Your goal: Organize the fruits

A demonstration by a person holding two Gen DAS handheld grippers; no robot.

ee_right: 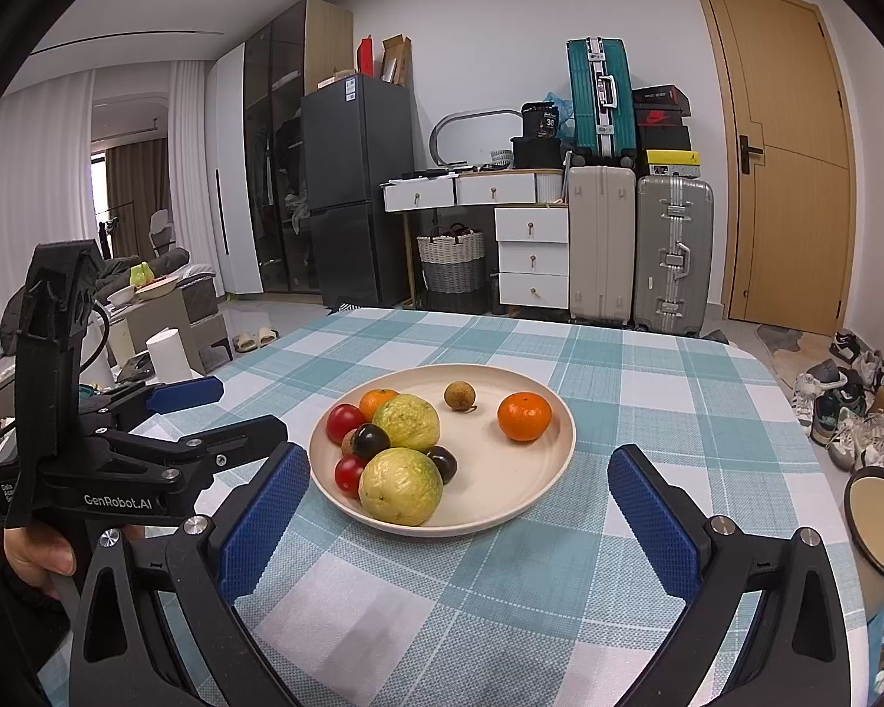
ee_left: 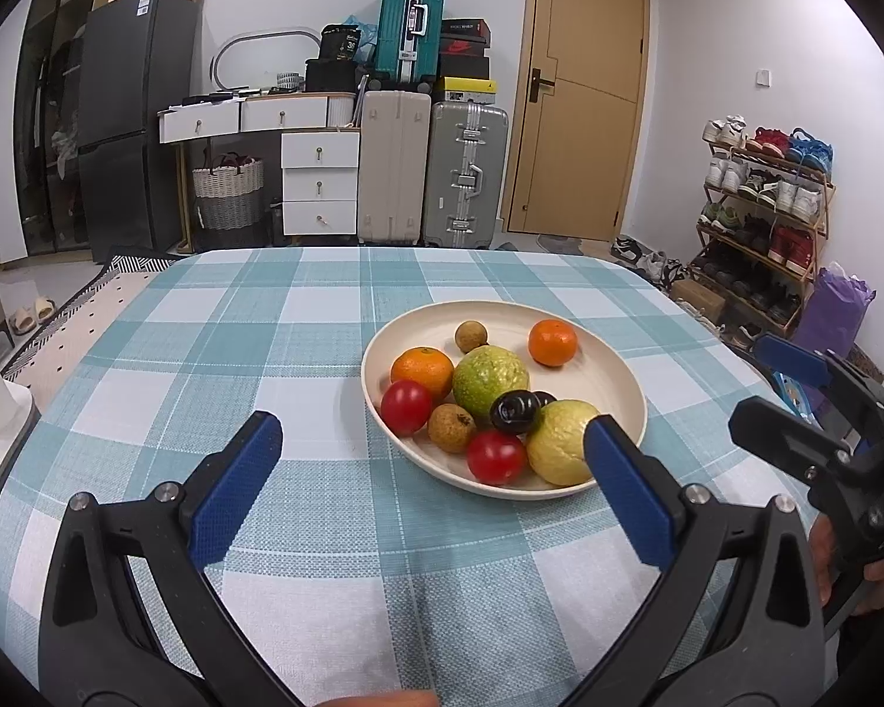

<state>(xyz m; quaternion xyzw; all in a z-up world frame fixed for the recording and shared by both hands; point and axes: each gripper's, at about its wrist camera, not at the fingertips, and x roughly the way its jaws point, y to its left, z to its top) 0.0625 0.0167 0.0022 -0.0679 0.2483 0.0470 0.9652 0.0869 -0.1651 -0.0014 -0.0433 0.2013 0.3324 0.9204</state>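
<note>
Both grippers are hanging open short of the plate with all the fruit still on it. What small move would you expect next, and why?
Probably the right gripper eases forward toward the lone orange. It sits apart from the clustered fruit on the plate, so open jaws could straddle it without nudging neighbours. The left gripper is open too, facing the crowded side.

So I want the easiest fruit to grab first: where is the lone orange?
The lone orange sits apart on the plate's right half in the right wrist view, the small brown fruit its nearest neighbour.

A shallow round cream plate (ee_right: 560, 448) holds two yellow-green guavas (ee_right: 401, 486), two orange mandarins (ee_right: 524, 416), two red tomatoes (ee_right: 345, 421), two dark plums (ee_right: 371, 439) and brown longans (ee_right: 459, 396), mostly clustered left.
</note>
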